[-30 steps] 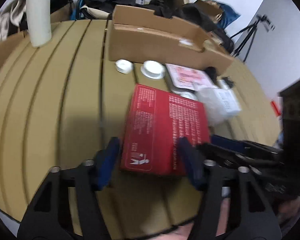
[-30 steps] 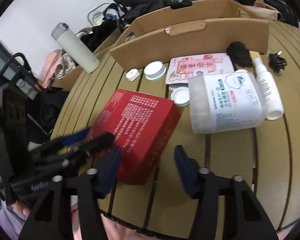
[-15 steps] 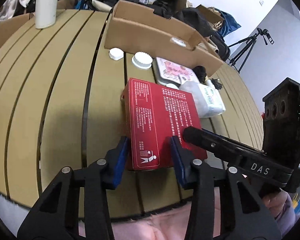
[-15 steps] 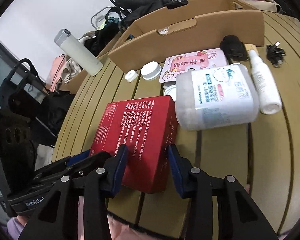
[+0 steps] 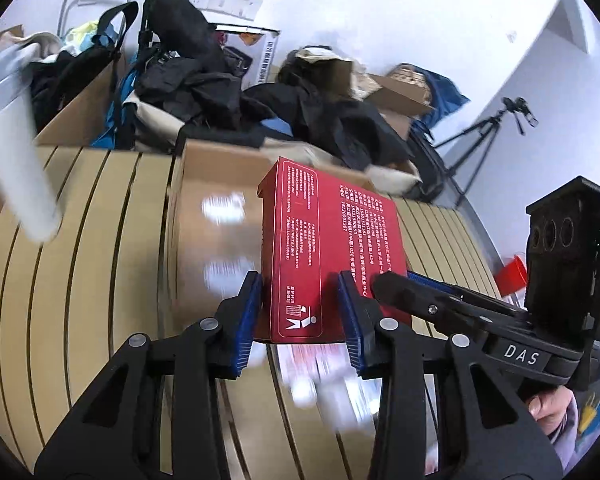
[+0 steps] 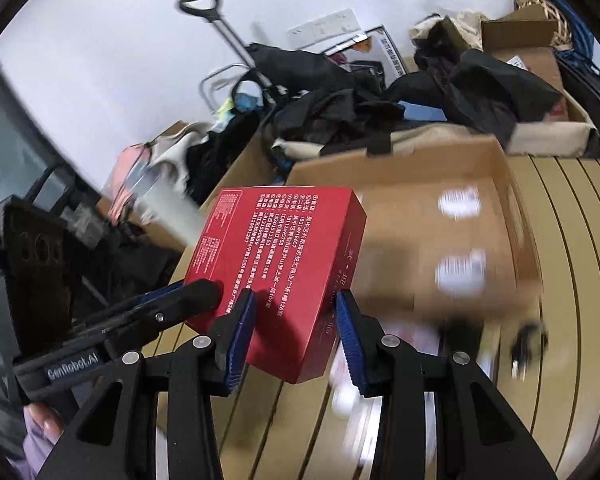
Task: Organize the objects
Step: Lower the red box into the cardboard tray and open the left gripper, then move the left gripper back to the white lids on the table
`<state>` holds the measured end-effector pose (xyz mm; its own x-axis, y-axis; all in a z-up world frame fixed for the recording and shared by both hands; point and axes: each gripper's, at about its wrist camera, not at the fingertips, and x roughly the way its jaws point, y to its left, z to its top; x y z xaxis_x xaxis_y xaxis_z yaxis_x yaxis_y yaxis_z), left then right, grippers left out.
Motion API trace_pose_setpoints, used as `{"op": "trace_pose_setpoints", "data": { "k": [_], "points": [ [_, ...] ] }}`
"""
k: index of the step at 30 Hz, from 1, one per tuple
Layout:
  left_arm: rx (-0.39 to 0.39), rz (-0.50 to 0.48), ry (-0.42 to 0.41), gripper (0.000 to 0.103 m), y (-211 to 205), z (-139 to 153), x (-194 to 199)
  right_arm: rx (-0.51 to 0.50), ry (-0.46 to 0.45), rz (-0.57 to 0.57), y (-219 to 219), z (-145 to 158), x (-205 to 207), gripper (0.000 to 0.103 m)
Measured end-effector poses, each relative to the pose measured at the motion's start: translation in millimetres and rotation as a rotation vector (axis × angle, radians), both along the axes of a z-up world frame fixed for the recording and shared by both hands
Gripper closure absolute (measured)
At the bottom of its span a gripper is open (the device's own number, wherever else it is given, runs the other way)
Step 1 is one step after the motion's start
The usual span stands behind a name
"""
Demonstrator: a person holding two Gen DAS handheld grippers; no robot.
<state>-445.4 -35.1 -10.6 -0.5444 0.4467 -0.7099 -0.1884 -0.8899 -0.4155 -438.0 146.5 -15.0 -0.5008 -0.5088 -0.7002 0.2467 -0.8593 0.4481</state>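
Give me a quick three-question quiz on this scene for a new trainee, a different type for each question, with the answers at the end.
1. True or false: the red box rests flat on the slatted table.
2. Multiple choice: what grips the red box? A) the left gripper only B) the right gripper only C) both grippers
3. Fill in: right behind the raised box stands an open ____ box.

Key:
1. False: it is held up off the table.
2. C: each gripper has its blue pads on a near corner of the box; the left jaws are closing.
3. cardboard
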Motion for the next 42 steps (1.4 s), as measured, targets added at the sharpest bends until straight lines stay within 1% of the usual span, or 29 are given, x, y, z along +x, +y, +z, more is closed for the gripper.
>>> {"op": "trace_pose_setpoints", "data": {
  "k": [2,3,5,6,7,8,9,10,11,12,13,14,15,16,17,18,19,20,22,24,28,31,35,37,38,39,41,42],
  "points": [
    [-0.028,0.005,-0.047,0.069,5,-14,-46,0.031,-0.009,-0.011,-4,-5,-40,0.059],
    [-0.056,0.009,-0.059,0.069,5,-21,-60,0.048,-0.022,-0.018,-8,-11,-62,0.059],
    [-0.14,0.042,-0.075,0.068,6,-42,-91,0.072,-0.071,-0.02,-20,-35,-107,0.059],
    [-0.212,0.072,-0.092,0.069,5,-57,-108,0.076,-0.096,-0.016,-26,-46,-122,0.059],
    [-0.254,0.088,-0.1,0.07,4,-67,-114,0.081,-0.123,-0.012,-31,-59,-137,0.06],
    [-0.299,0.075,-0.099,0.069,4,-74,-120,0.1,-0.161,-0.012,-39,-75,-153,0.06],
    [-0.324,0.064,-0.098,0.069,4,-77,-122,0.109,-0.19,-0.007,-44,-87,-161,0.06],
    [-0.316,0.059,-0.094,0.065,1,-77,-120,0.111,-0.222,0.007,-48,-98,-167,0.06],
    [-0.284,0.053,-0.081,0.056,-3,-74,-117,0.106,-0.24,0.022,-50,-104,-168,0.06],
    [-0.277,0.061,-0.061,0.049,-6,-69,-115,0.104,-0.234,0.023,-48,-105,-168,0.06],
    [-0.3,0.079,-0.04,0.037,-7,-64,-111,0.109,-0.212,0.019,-45,-101,-165,0.059],
    [-0.334,0.1,-0.013,0.034,-5,-57,-108,0.117,-0.177,0.021,-42,-92,-161,0.059],
    [-0.387,0.12,0.017,0.034,-5,-45,-102,0.138,-0.145,0.023,-38,-81,-156,0.057],
    [-0.416,0.128,0.027,0.029,-5,-38,-96,0.171,-0.115,0.024,-34,-69,-151,0.051],
    [-0.435,0.135,0.032,0.016,-7,-30,-89,0.206,-0.078,0.027,-29,-54,-143,0.041],
    [-0.435,0.142,0.034,0.009,-10,-18,-78,0.244,-0.037,0.032,-22,-38,-132,0.016],
    [-0.422,0.144,0.042,0.001,-14,-10,-71,0.274,-0.007,0.035,-13,-23,-121,0.011],
    [-0.412,0.145,0.059,0.001,-18,-1,-59,0.314,0.022,0.032,-1,-6,-106,0.011],
    [-0.451,0.156,0.069,0.001,-20,16,-36,0.393,0.039,0.01,21,18,-81,0.011],
    [-0.486,0.161,0.08,0.001,-20,33,-11,0.44,0.038,-0.033,44,39,-53,0.011],
    [-0.494,0.19,0.113,0.0,-18,71,50,0.446,0.041,-0.096,82,73,5,0.011],
    [-0.511,0.199,0.147,0.0,-17,92,95,0.439,0.049,-0.117,95,90,47,0.011],
    [-0.488,0.177,0.149,0.0,-23,100,155,0.416,0.089,-0.114,99,102,109,0.011],
    [-0.478,0.18,0.163,0.0,-27,100,189,0.404,0.132,-0.101,95,103,148,0.011],
    [-0.471,0.184,0.175,0.0,-29,99,206,0.405,0.162,-0.09,93,101,175,0.011],
    [-0.449,0.202,0.201,0.0,-32,97,233,0.414,0.194,-0.082,90,97,195,0.011],
    [-0.38,0.244,0.253,0.0,-40,87,285,0.453,0.25,-0.069,82,81,241,0.011],
    [-0.348,0.252,0.271,0.0,-42,79,308,0.458,0.255,-0.073,78,68,264,0.011]
  ]
}}
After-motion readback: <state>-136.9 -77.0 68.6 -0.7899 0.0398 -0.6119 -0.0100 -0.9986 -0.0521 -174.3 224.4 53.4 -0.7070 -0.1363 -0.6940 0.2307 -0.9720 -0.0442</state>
